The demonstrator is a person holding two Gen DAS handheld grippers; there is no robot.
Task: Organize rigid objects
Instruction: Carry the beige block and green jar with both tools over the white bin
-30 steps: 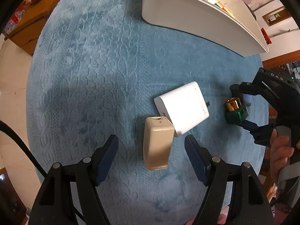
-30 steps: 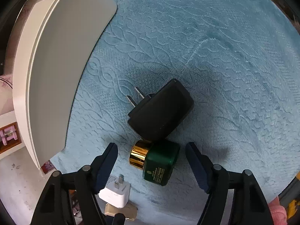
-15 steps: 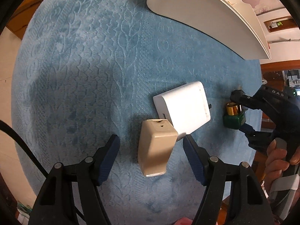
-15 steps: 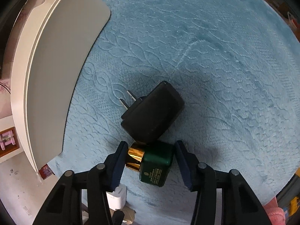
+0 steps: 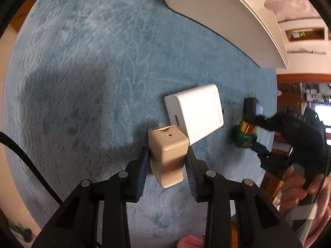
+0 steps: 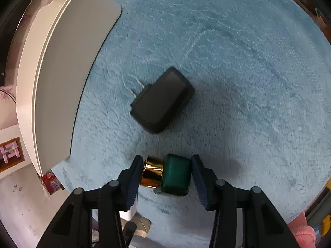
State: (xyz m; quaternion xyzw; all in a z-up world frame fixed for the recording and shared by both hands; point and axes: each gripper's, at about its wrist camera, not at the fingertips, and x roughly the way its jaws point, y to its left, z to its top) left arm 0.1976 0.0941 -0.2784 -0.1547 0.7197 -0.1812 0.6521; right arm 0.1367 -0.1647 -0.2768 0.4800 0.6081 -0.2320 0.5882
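You are in a home room. A plush blue cable-patterned blanket [image 6: 238,62] covers the surface. Beyond its edge stands a white storage bin [image 5: 227,16], with wooden furniture [image 5: 300,78] behind that.

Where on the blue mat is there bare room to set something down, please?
Bare mat lies beyond and right of the black charger in the right wrist view, and left of the beige adapter and white charger in the left view. It is crowded around those chargers and the green bottle.
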